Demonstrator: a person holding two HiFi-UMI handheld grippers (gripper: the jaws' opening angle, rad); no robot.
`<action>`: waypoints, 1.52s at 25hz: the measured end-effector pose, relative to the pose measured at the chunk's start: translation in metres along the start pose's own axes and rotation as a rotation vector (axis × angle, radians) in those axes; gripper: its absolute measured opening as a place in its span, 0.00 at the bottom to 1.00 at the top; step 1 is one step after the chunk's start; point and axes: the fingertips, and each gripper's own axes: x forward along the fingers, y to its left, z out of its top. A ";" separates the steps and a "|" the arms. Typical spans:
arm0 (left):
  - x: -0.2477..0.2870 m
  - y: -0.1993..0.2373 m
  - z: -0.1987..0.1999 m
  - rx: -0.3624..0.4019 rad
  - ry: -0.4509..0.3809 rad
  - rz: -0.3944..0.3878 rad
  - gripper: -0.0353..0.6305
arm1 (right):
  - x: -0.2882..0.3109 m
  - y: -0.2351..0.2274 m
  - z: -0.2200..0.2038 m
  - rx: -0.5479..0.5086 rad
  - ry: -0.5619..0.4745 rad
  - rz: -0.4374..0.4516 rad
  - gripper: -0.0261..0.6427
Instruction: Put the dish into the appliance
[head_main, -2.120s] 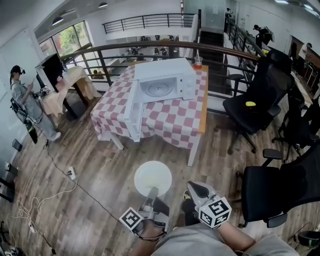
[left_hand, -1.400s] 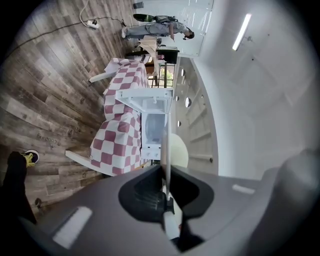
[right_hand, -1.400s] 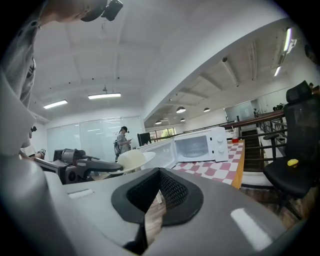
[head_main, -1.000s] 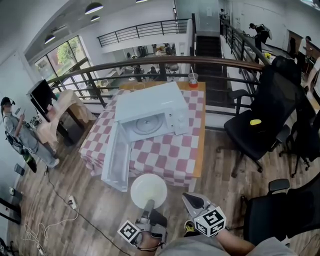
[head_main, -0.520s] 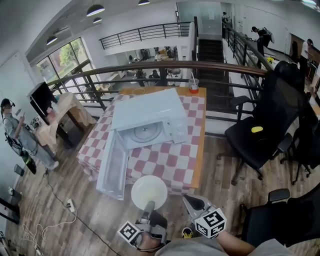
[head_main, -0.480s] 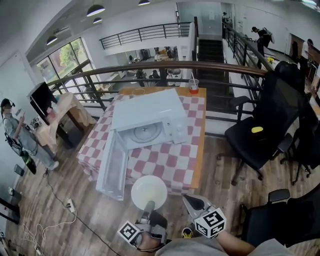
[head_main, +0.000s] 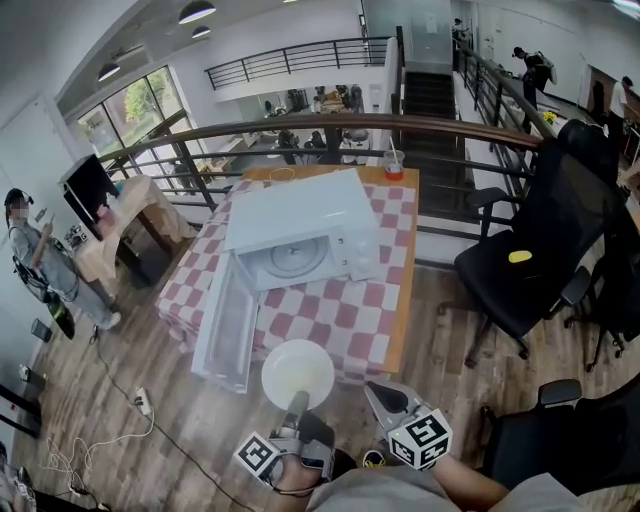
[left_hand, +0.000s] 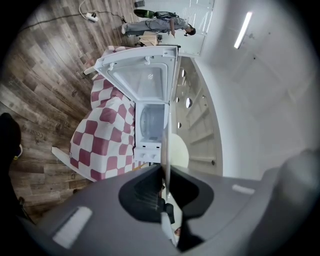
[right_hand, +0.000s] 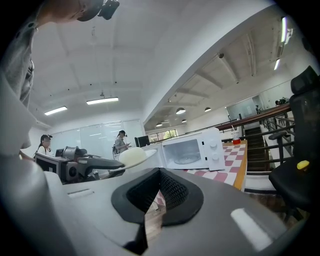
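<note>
The left tongs (head_main: 297, 402) clamp the rim of the dish (head_main: 298, 372), level before the open microwave (head_main: 300, 222); the right tongs (head_main: 379, 393) sit pinched together, empty.

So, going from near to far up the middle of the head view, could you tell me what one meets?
left gripper → white dish → open microwave → cup with a straw → railing

the fingers of my left gripper (head_main: 297, 402) pinch the rim of the white dish (head_main: 298, 372) at the bench's (head_main: 372, 300) near edge. the microwave (head_main: 300, 232) there stands with its door (head_main: 228, 325) open, my right gripper (head_main: 383, 397) nearby.
</note>
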 end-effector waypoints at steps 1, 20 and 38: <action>-0.001 -0.001 0.000 0.001 -0.001 0.000 0.10 | 0.001 0.002 0.000 0.001 0.001 0.005 0.04; 0.030 -0.009 0.014 0.013 0.005 -0.022 0.10 | 0.030 -0.003 0.005 -0.027 0.004 0.026 0.04; 0.111 0.006 0.068 -0.001 0.002 0.011 0.10 | 0.116 -0.040 0.008 -0.036 0.058 0.032 0.04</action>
